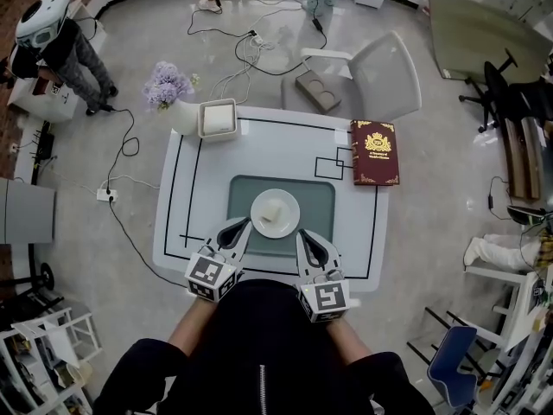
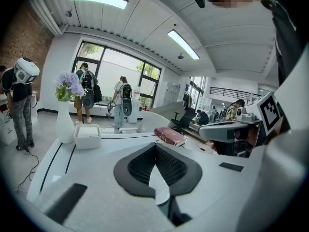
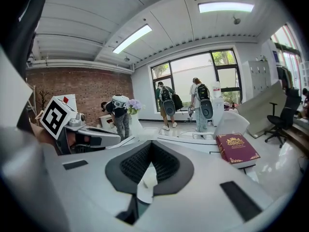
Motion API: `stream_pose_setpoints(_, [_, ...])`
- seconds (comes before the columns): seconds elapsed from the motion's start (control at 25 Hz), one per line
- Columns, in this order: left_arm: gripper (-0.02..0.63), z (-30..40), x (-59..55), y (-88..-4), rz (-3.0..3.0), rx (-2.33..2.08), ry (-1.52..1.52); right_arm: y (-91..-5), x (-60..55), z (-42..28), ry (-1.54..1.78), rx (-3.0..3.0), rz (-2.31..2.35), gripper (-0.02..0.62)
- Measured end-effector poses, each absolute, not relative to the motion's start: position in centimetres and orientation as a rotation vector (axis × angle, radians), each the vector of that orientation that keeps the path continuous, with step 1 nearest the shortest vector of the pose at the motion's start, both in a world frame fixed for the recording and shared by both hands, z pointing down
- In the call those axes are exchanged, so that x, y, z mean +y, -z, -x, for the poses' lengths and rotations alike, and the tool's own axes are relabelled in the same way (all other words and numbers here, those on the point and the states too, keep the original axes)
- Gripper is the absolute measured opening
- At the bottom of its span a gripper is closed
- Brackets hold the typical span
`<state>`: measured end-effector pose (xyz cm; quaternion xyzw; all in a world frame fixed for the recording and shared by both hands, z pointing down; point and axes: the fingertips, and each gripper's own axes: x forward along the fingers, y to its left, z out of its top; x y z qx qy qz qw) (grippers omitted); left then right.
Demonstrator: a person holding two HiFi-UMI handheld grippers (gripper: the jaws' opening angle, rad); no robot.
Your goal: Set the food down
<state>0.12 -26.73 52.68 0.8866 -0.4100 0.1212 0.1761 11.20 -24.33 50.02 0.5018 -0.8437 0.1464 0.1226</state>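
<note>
Head view: a round white plate (image 1: 290,226) bearing a pale block of food (image 1: 271,207) is over the grey-green mat (image 1: 324,195), with the left gripper (image 1: 245,226) at its 7 o'clock and the right gripper (image 1: 301,233) at 5. Left gripper view: the black jaws clamp the plate's rim. Right gripper view: these jaws pinch the rim too.

Open-plan lab or office: brick wall (image 3: 72,83), tall windows (image 3: 203,76), floor cables (image 1: 251,54), office chair (image 1: 497,89).

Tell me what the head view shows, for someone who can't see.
A white plate with a pale piece of food is over a grey mat on a table, gripped at its near rim by the left hand-held gripper and the right hand-held gripper. A red book lies on the table too.
</note>
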Motion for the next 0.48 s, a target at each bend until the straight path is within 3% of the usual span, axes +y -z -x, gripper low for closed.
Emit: stream_pose_setpoints(0.48, [0.005,0.81,-26.58,-52.85,-2.506,-1.173,-0.354,-49.96,-24.52,-10.54,-0.435,-2.454,-1.451,0.009])
